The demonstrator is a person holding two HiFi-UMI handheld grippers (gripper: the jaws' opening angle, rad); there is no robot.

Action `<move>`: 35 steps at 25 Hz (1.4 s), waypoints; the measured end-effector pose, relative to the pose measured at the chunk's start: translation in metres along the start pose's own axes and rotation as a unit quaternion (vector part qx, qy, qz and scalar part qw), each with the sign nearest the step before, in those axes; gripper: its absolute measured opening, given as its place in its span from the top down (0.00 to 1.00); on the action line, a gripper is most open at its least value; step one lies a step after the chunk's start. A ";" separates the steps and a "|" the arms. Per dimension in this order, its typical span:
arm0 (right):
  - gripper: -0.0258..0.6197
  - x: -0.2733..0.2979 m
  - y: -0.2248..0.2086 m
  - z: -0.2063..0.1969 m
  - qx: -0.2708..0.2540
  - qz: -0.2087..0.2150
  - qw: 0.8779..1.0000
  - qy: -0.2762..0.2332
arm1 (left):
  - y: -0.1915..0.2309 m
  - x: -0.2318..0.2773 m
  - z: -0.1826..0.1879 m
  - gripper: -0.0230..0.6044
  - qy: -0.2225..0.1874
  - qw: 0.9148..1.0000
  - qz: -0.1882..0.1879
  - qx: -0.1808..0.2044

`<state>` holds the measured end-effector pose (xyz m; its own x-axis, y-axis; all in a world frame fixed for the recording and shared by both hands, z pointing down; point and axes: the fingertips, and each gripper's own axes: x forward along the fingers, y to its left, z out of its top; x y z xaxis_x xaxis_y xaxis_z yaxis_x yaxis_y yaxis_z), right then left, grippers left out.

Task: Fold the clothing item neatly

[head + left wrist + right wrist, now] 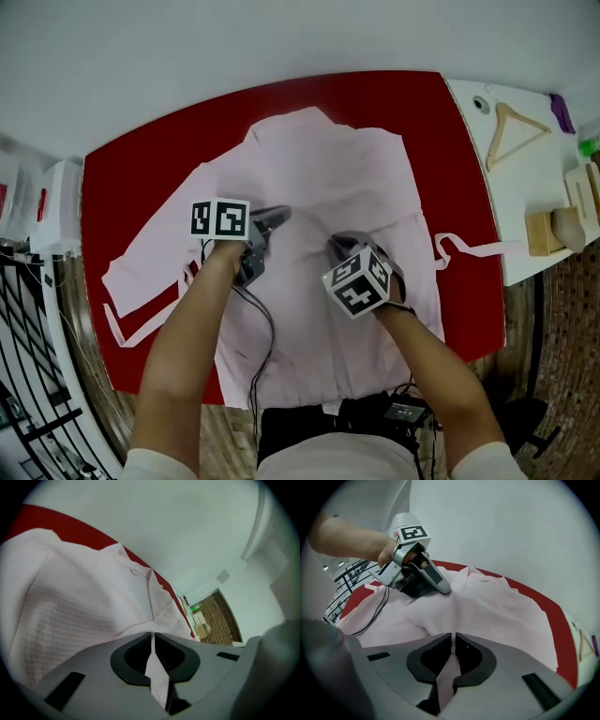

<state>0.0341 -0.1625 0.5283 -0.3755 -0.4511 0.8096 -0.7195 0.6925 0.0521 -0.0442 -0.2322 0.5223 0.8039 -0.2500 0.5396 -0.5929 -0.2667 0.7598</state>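
Observation:
A pale pink garment with a collar and long ties lies spread on a red table. My left gripper rests on its middle, jaws shut with a fold of the pink cloth pinched between them. To the right, my right gripper is also down on the garment and shut on a fold of cloth. In the right gripper view the left gripper presses into the fabric beyond a raised ridge. The garment fills the left gripper view, collar at the far end.
A white table to the right carries a wooden hanger, wooden pieces and small coloured items. One tie trails onto it. Black railings stand at the left. A cable hangs from the left gripper.

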 end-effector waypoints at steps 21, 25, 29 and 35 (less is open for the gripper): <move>0.90 -0.034 -0.121 -0.039 0.103 -0.048 0.993 -0.013 | -0.105 0.115 0.049 0.92 0.085 0.984 -0.084 0.133; 0.90 -0.029 -0.119 -0.045 0.100 -0.037 0.994 -0.002 | -0.094 0.153 0.050 0.93 0.134 0.979 -0.033 0.146; 0.90 -0.029 -0.118 -0.046 0.090 -0.028 0.996 -0.002 | -0.075 0.161 0.064 0.95 0.153 0.978 0.029 0.137; 0.90 -0.030 -0.119 -0.045 0.100 -0.017 0.995 -0.016 | -0.071 0.152 0.066 0.95 0.157 0.977 0.031 0.140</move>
<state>0.1578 -0.2061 0.5240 -0.3648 -0.4915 0.7908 -0.8328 0.5521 -0.0410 0.1170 -0.3126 0.5264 0.7136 0.0129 0.7004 -0.5956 -0.5153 0.6163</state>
